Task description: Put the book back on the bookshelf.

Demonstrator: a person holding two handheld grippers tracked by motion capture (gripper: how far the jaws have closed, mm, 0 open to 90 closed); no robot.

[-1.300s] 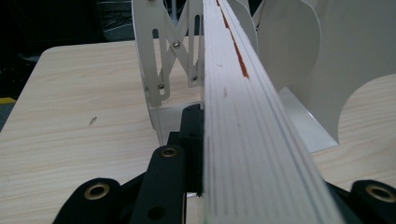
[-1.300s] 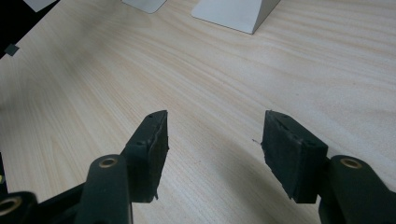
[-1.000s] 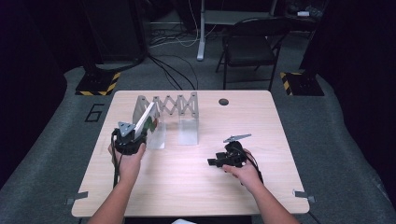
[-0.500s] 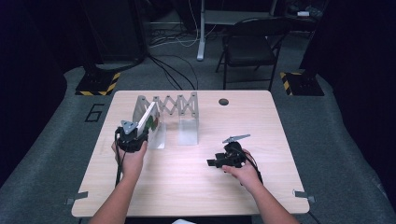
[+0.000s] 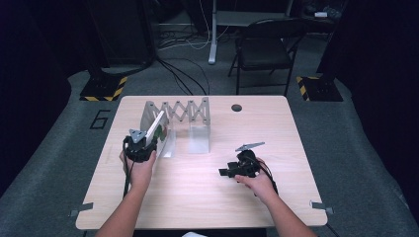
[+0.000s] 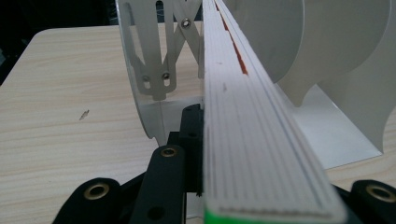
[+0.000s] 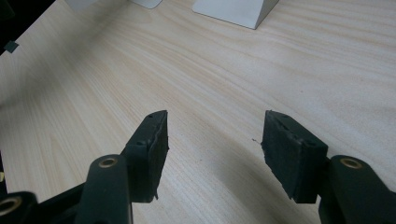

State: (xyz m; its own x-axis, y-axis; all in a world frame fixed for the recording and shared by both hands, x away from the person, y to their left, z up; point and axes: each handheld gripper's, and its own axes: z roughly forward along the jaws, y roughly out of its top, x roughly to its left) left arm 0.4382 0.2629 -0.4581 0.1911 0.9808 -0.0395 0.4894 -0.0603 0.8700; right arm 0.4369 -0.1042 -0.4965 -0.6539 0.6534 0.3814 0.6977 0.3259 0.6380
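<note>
Book going into the rack — a tight fit at a slant

The left claw (image 5: 144,142) is clamping a thin white-paged book with a green cover (image 6: 252,140), holding it tilted between the curved dividers of the white expanding metal rack (image 5: 178,114). It is risking catching a divider and dragging the rack across the pale wooden tabletop (image 5: 207,197) — the right claw (image 7: 212,144) is resting apart and empty.

In the left gripper view we see the book (image 6: 261,154) run off the top and bottom edges, and it hides the right jaw almost wholly. Beyond the fingers, the rack (image 6: 336,70) is cut by the top and right edges. The book's cover is too small to read from above.
</note>
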